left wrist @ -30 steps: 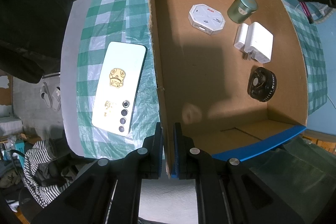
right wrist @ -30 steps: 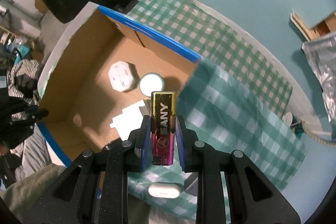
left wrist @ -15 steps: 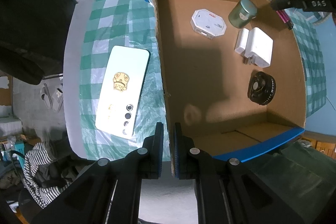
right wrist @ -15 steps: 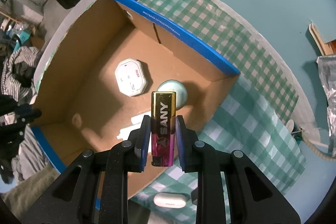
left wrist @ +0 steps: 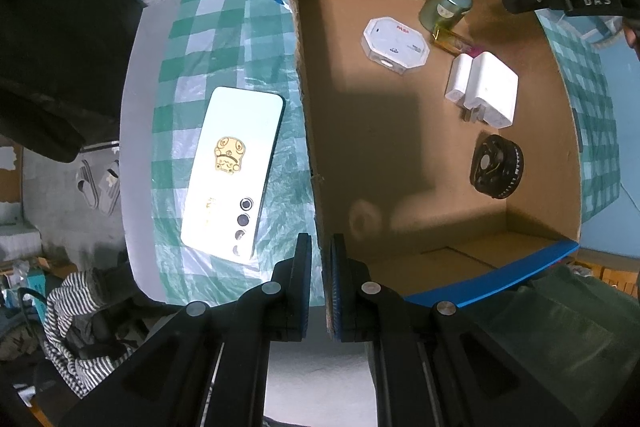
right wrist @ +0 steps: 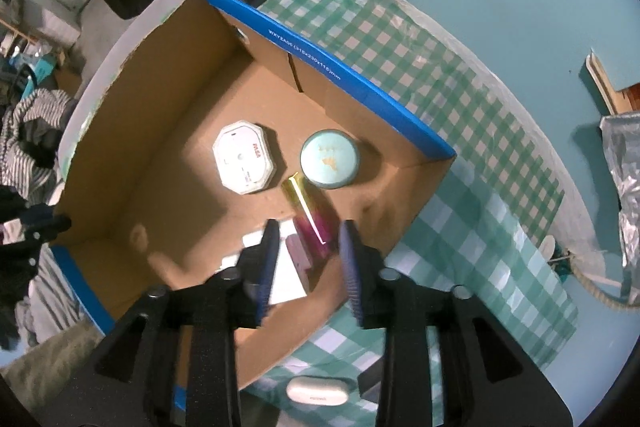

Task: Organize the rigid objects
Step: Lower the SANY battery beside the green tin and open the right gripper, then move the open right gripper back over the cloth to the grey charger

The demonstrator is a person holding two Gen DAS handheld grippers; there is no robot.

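L gripper (left wrist: 321, 259) points down, jaws closed on the side wall of the cardboard box (left wrist: 308, 115), pinching it near the box's near corner. R gripper (right wrist: 308, 247) hangs over the box's right side; jaws have just been opening and now stand apart, nothing pressed between them. Gold/magenta lighter (right wrist: 310, 213) lies inside the box below the R jaws, free of both pads, between the round teal-lidded tin (right wrist: 330, 159) and the white chargers (left wrist: 482, 89). White octagonal case (right wrist: 244, 163) sits near the far wall; black round part (left wrist: 496, 167) by the right wall. Box has blue-taped rims, stands on a green/white checked cloth (left wrist: 224, 39) w/ clear plastic cover. Phone (left wrist: 236, 167) lies face-down on cloth, left of the box. White earbud case (right wrist: 318, 391) on cloth outside the box's near wall. Room: teal floor, striped clothes piled at the left.
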